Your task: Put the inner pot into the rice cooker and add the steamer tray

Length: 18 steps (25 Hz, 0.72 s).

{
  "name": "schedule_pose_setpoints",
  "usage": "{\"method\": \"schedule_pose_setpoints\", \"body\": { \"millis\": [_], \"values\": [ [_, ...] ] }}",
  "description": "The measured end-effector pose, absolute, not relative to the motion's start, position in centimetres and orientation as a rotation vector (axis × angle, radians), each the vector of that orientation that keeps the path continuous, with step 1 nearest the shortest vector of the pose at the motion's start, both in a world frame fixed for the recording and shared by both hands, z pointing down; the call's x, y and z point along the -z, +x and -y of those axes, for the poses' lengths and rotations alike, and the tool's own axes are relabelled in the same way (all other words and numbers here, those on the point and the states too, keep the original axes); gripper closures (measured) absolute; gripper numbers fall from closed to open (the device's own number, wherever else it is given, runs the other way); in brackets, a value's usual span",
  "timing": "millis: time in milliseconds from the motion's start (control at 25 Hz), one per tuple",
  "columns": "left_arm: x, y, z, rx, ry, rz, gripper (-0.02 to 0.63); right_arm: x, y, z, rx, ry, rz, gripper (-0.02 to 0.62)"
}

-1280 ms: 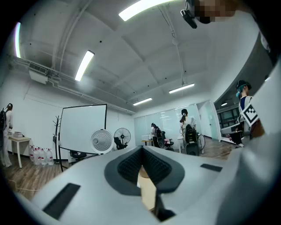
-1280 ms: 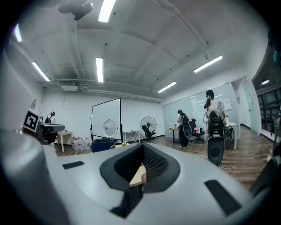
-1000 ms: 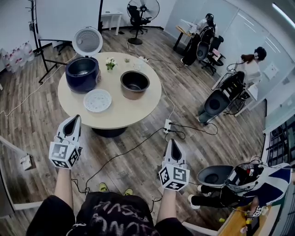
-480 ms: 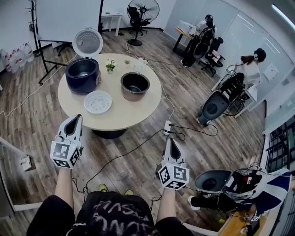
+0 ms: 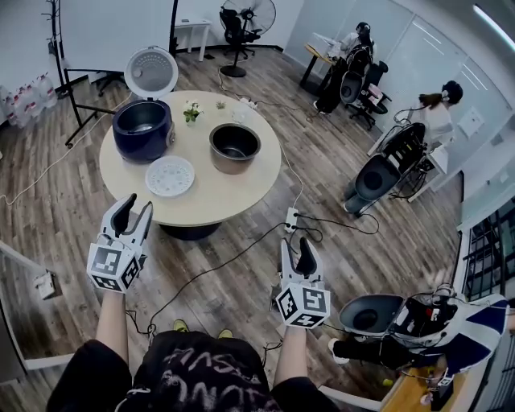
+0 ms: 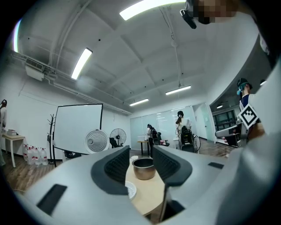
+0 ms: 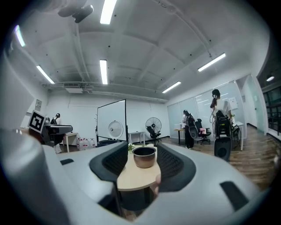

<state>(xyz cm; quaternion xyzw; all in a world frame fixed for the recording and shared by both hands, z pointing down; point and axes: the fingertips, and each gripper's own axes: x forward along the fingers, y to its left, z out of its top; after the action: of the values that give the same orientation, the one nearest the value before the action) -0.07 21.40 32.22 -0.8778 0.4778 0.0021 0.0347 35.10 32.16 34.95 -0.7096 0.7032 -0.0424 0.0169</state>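
Note:
On the round wooden table (image 5: 209,193) stand a dark blue rice cooker (image 5: 143,129) with its white lid (image 5: 152,72) raised, a metal inner pot (image 5: 235,147) to its right, and a white perforated steamer tray (image 5: 169,175) near the front edge. My left gripper (image 5: 133,212) and right gripper (image 5: 295,251) hover short of the table, above the floor. Both have just been opening their jaws and stand open with nothing between them. The left gripper view frames the pot (image 6: 144,168) and tray (image 6: 131,190) far off; the right gripper view shows the pot (image 7: 145,157).
A small potted plant (image 5: 191,111) sits at the table's far side. A power strip (image 5: 290,219) and black cables (image 5: 217,269) lie on the wood floor between me and the table. A seated person (image 5: 434,322) is at lower right; a fan (image 5: 248,16) and chairs stand behind.
Both grippers' jaws were shut in the earlier frames and now stand apart. The hands have barely shifted, and nothing on the table has moved.

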Motion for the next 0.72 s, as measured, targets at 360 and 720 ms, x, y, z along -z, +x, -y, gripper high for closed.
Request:
{"method": "schedule_pose_setpoints", "body": {
  "millis": [360,720],
  "values": [
    [-32.2,-0.1,-21.0,-0.014,-2.711,-1.435,0.332,-35.2,34.0,-31.8,0.125,-2.186,-2.232,0.281],
    [-32.9,-0.9,-20.9,0.009,-2.745,-1.381,0.319,-35.2,32.4,-32.3,0.108,-2.221,-2.215,0.278]
  ]
}}
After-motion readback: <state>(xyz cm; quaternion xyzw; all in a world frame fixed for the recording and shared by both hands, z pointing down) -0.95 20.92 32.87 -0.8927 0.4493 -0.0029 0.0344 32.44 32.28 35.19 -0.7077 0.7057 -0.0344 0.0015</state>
